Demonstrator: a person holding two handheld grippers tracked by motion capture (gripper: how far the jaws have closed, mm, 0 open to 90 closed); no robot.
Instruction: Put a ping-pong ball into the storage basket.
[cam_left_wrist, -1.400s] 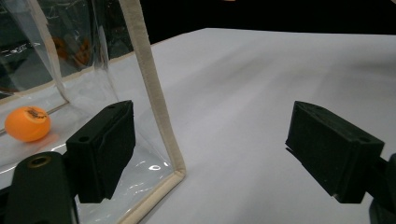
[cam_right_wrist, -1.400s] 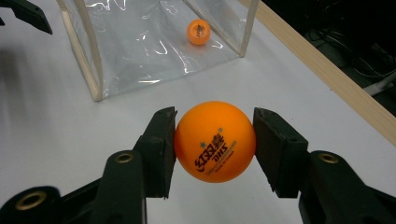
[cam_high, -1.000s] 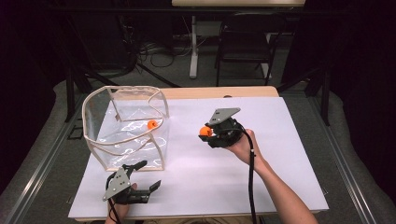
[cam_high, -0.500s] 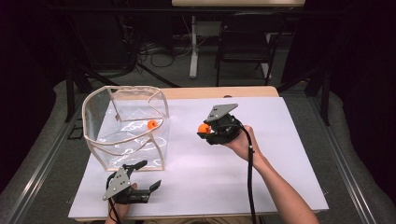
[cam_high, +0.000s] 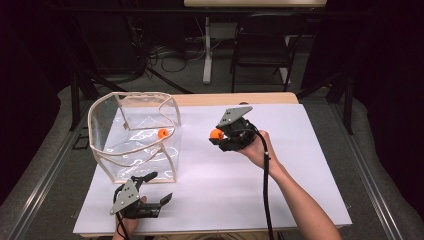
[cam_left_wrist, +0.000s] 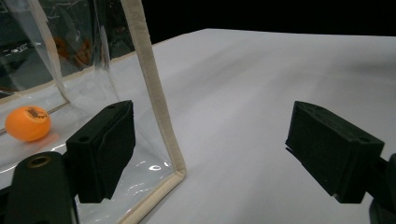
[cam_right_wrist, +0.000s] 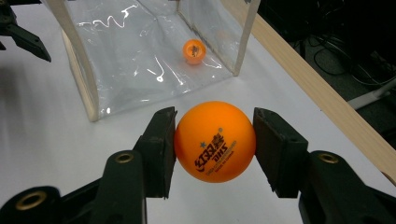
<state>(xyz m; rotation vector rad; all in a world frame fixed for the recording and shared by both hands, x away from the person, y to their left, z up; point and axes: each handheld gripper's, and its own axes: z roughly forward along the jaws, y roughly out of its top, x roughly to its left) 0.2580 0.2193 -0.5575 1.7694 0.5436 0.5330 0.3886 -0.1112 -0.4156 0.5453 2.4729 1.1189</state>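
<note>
White counter (cam_high: 310, 165): right gripper (cam_high: 220, 136) clamps an orange ball (cam_right_wrist: 215, 141) beside the clear bag (cam_high: 117, 150); left gripper (cam_high: 152, 187), seemingly just before it, gapes empty.

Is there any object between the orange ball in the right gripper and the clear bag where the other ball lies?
Nothing visible stands between them. The right gripper holds the orange ball above bare white table, and the clear bag faces it beyond an open strip. The bag's near clear wall, though, must be passed over. The left gripper stays off at the bag's front corner.

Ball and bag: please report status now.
Right gripper shut on ball, above table. Left gripper open beside bag. One ball inside bag. Path clear.
</note>
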